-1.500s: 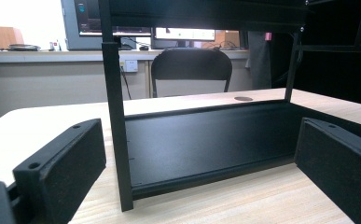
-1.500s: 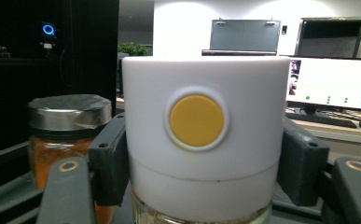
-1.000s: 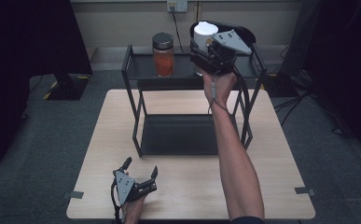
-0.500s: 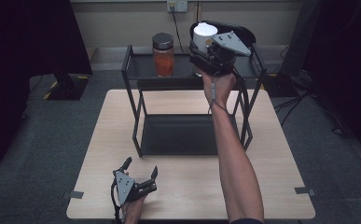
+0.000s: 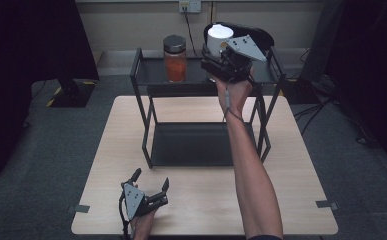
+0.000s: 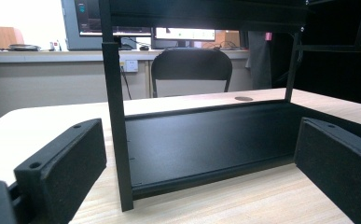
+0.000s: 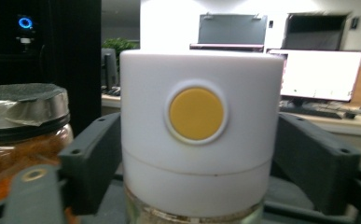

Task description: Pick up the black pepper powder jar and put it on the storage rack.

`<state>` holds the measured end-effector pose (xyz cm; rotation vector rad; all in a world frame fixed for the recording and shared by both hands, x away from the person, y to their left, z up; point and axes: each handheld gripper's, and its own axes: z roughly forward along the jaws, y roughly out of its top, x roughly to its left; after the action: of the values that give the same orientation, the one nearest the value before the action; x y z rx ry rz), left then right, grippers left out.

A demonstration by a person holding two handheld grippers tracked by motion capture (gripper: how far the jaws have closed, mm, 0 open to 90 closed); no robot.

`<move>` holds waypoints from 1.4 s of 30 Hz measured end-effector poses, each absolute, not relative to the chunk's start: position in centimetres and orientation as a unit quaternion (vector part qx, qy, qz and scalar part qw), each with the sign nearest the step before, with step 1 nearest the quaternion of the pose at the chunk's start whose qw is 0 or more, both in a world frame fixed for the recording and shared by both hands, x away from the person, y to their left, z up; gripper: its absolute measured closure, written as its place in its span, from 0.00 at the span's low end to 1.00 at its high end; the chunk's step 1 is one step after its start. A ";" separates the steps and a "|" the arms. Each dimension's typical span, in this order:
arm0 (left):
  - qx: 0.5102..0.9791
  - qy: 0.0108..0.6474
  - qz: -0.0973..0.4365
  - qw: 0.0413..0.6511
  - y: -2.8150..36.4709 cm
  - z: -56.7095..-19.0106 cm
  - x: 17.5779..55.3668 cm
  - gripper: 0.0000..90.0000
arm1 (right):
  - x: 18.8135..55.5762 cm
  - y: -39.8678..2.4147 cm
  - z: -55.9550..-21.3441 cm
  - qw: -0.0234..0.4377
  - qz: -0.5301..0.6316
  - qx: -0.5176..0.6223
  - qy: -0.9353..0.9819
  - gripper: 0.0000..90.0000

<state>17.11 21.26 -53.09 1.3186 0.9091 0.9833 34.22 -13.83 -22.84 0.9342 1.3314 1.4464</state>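
My right gripper (image 5: 220, 59) is up at the top shelf of the black rack (image 5: 143, 107), at the far side of the table (image 5: 206, 210). The white-capped container (image 5: 219, 36) stands upright on that shelf, toward its right end, directly between my right jaws. In the right gripper view the container's white cap (image 7: 200, 123), with its round yellow button facing me, sits square in the middle, one jaw on each side of it. The jaws have just been opening: the right-hand jaw stands visibly off the cap with background showing in the gap, and the left-hand one lies close alongside, where I cannot tell whether it touches. So I read the grip as released, with the container between the pads and resting on the shelf.

Just left of the container on the same shelf stands the jar of orange contents (image 5: 175, 58), with a dark lid; the two are near each other but apart.

My left gripper (image 5: 151, 185) rests low at the near left of the table, well away from the container, its jaws spread wide with nothing between them. In the left gripper view it looks along the tabletop at the rack's lower tray (image 6: 206, 140) and one of its upright posts.
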 end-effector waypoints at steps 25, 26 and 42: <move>0.567 0.390 0.422 0.590 21.3 -53.1 17.1 0.02 | 32.4 -16.3 -23.7 0.435 0.615 0.366 0.546 0.00; 0.567 0.390 0.422 0.590 21.3 -53.1 17.1 0.02 | 32.3 -16.4 -23.9 0.435 0.616 0.364 0.546 0.00; 0.566 0.390 0.422 0.591 21.3 -53.1 17.1 0.02 | 30.4 -17.4 -26.0 0.426 0.632 0.362 0.537 0.00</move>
<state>17.13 21.28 -53.10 1.3182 0.9080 0.9819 30.36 -17.40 -26.01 0.9040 1.3425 1.5795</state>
